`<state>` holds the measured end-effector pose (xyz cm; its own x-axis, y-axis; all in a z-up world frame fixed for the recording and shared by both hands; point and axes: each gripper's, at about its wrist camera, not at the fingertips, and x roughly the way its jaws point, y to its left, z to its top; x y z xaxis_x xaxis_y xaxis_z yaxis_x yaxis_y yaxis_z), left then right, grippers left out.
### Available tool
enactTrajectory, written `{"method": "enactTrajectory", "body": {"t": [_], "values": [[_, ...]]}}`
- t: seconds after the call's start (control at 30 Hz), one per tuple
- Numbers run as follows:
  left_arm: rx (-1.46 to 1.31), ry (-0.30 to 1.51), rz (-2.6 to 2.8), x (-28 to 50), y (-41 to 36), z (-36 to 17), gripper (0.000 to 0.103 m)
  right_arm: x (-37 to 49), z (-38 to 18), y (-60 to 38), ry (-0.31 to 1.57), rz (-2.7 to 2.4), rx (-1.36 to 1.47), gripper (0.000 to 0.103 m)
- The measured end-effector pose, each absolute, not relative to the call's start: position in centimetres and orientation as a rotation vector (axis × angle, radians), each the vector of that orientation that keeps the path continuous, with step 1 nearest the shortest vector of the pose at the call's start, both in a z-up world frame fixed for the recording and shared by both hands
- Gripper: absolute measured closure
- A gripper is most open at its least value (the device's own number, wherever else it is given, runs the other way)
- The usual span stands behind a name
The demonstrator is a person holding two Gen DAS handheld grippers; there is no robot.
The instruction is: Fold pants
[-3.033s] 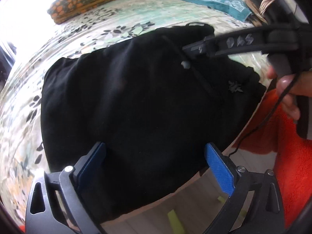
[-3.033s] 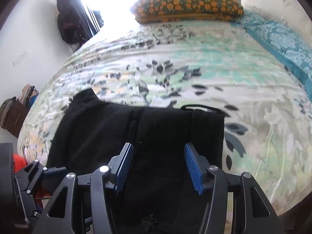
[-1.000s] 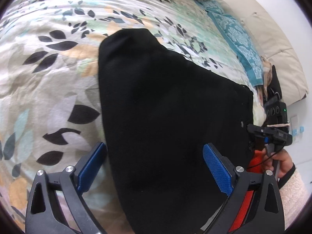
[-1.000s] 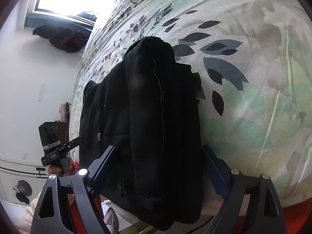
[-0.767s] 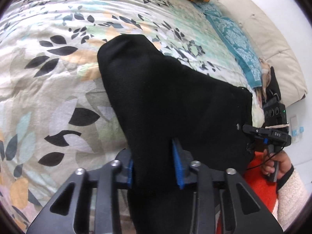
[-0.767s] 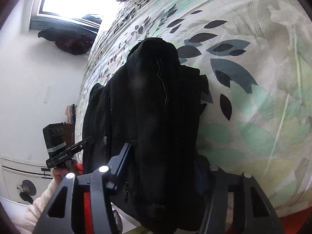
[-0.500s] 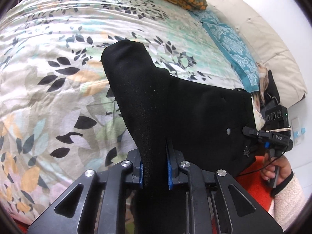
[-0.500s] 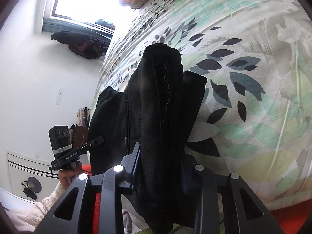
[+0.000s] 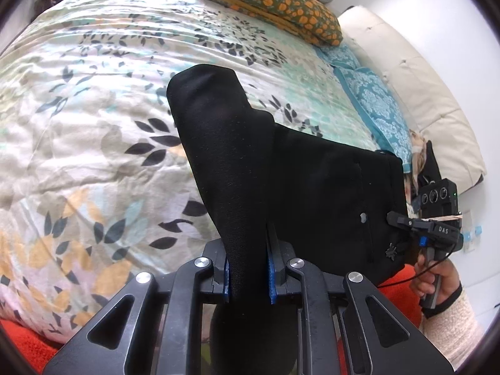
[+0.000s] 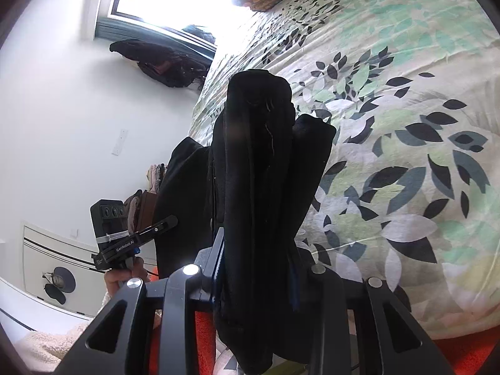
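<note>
Black pants (image 9: pixel 312 187) lie on a bed (image 9: pixel 78 125) with a leaf-print cover, near its edge. The left tool (image 9: pixel 248 273) is clamped on one end of the near edge, blue pads pressing a bunched ridge of cloth; the right tool (image 10: pixel 256 276) is clamped likewise on a thicker bunch at the other end. The held edge stands clear of the cover while the far part rests on it. Gripping two spaced points of one edge probably keeps it straight, so the cloth can be carried over as one flap. The far part, left lying, likely anchors the fold line.
</note>
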<state>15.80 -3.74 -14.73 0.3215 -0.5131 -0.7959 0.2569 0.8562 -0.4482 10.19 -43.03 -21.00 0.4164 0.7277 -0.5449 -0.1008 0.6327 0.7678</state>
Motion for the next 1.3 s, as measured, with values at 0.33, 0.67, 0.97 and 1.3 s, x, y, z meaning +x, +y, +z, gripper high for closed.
{"method": "enactTrajectory", "body": {"t": [0.33, 0.67, 0.97, 1.3], "values": [[-0.143, 1.161, -0.231, 16.0, -0.4, -21.0, 0.026, 11.2, -28.4, -41.7, 1.141, 0.381, 0.707, 0.031], [0.146, 0.839, -0.098, 9.4, -1.9, -9.1, 0.007, 4.0, -16.3, -44.4, 0.924, 0.099, 0.339, 0.000], [0.206, 0.755, 0.056, 2.4, -6.3, -5.9, 0.001, -3.5, -7.2, -35.7, 0.749, -0.040, 0.123, 0.000], [0.141, 0.897, 0.093, 0.6, -5.6, -6.9, 0.001, -5.7, -11.1, -29.7, 0.823, -0.010, -0.028, 0.000]]}}
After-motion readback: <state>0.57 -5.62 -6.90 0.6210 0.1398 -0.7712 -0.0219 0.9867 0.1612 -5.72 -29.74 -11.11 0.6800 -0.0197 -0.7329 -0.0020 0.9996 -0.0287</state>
